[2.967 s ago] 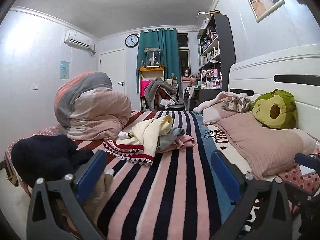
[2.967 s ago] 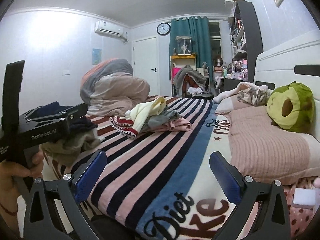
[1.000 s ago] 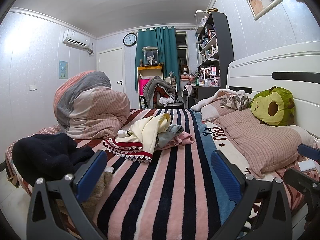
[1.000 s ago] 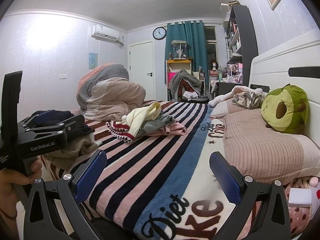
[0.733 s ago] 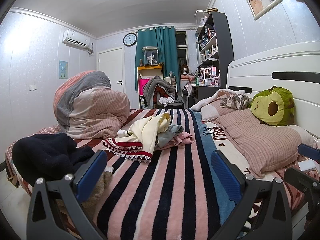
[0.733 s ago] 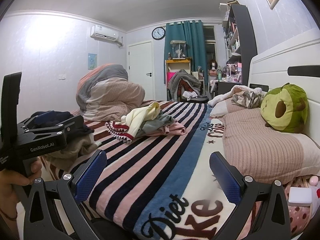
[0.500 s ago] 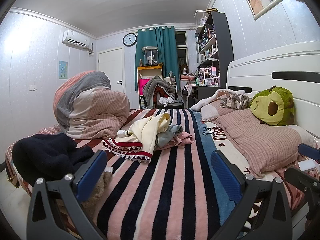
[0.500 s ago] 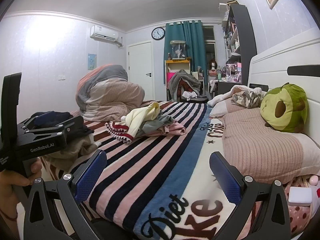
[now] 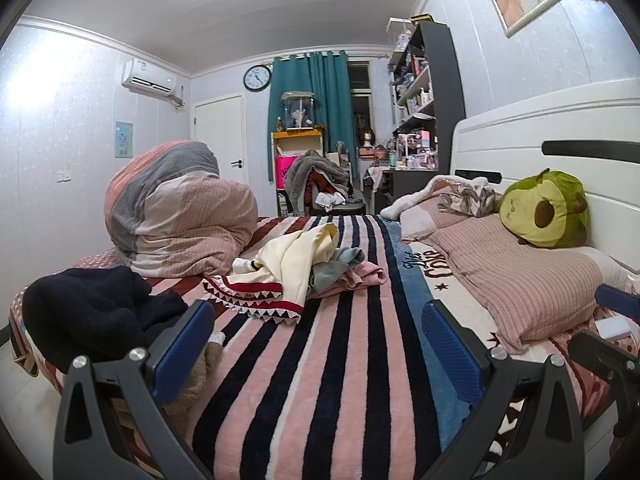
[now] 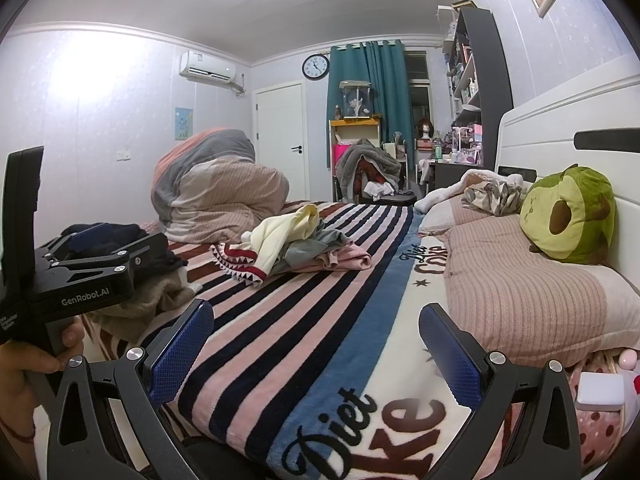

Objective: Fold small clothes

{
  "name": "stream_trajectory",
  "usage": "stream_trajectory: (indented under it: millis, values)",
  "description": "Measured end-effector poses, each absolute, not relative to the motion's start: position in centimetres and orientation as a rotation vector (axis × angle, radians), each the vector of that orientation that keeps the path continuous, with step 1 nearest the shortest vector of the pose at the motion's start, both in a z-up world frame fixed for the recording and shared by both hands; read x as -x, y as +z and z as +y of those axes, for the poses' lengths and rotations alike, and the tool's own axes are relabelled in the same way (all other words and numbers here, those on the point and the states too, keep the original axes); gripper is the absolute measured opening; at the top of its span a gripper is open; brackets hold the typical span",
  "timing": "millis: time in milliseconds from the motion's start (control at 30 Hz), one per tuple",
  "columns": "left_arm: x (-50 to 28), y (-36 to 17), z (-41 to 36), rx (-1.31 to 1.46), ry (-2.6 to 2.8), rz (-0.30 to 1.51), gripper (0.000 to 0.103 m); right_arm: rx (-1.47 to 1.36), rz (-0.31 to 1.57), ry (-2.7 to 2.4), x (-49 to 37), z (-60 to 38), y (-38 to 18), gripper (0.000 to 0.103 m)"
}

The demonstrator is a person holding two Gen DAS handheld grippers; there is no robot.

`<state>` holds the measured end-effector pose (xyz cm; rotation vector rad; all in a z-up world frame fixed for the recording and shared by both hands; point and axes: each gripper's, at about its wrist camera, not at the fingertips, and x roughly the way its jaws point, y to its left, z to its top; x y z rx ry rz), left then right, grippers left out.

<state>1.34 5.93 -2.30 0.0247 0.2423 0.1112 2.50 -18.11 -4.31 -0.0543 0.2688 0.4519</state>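
At the left of the left wrist view a dark navy garment (image 9: 92,312) lay heaped on the striped blanket (image 9: 352,360), with a rolled duvet (image 9: 176,208) behind it. The left gripper (image 9: 320,340) hung released and empty. Mid-frame sat the pile of small clothes (image 9: 304,268), cream on top, perhaps a shark-tooth hem. The right gripper (image 10: 316,344) gaped empty too; an avocado plush (image 10: 568,216) sat at right

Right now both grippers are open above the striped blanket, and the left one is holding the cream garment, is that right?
Not quite: the left gripper holds nothing. The left wrist view shows the cream garment lying in the pile farther up the striped blanket. Both grippers, including the right gripper, are indeed open.
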Motion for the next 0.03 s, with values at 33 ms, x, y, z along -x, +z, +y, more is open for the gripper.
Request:
stream_trajectory:
  millis: [33]
  values:
    - [-1.35, -2.36, 5.92, -0.025, 0.114, 0.244, 0.102, 0.054, 0.270, 0.452, -2.51, -18.20, -4.20, 0.102]
